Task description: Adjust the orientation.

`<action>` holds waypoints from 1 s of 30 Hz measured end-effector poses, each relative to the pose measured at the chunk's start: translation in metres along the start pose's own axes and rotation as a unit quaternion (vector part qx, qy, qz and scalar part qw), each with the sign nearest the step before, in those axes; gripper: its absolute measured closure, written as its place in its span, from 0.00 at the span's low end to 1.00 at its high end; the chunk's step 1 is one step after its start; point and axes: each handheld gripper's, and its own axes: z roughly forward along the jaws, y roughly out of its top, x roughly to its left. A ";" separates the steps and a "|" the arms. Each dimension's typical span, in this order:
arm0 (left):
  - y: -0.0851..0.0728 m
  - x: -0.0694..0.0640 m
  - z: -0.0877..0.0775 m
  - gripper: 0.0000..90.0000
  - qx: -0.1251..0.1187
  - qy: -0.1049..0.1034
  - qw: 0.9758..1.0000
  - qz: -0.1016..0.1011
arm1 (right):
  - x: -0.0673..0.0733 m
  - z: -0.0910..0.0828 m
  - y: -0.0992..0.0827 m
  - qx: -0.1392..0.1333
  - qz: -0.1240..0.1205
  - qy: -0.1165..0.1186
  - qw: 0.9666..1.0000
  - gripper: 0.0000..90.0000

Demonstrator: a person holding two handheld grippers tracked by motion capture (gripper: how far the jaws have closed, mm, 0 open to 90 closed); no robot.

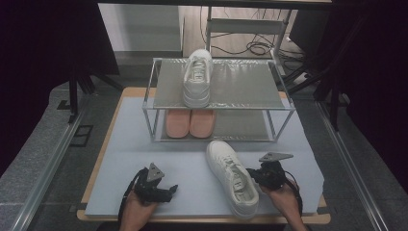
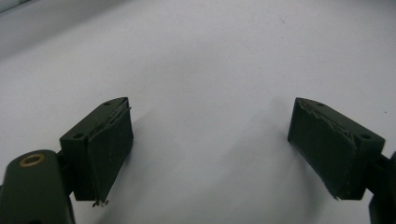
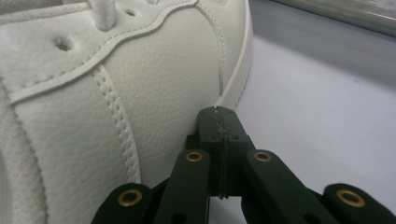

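Right gripper view crops the white shoe (image 3: 116, 93) beside the closed right gripper (image 3: 219, 112).

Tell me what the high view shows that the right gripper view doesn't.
High view alone: the two-tier rack with a white shoe on top and a pink pair below, plus the open left hand-held gripper. Right gripper view alone: the right hand-held gripper is shut, its tip at the shoe's side, and stitching. Both share the white sneaker on the grey mat.
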 end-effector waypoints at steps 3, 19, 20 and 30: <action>0.000 0.000 0.000 0.16 0.000 0.000 1.000 0.000 | 0.006 0.007 0.005 0.002 -0.007 0.008 1.000 1.00; 0.000 0.000 0.000 0.16 0.000 0.000 1.000 0.000 | 0.009 0.015 0.013 0.003 -0.009 0.033 0.999 0.94; 0.000 0.000 0.000 0.16 0.000 0.000 1.000 0.000 | 0.007 0.010 0.013 0.001 -0.009 0.027 1.000 0.90; 0.000 0.000 0.000 0.16 0.000 0.000 1.000 0.000 | -0.002 -0.015 0.013 0.003 -0.005 0.019 1.000 0.70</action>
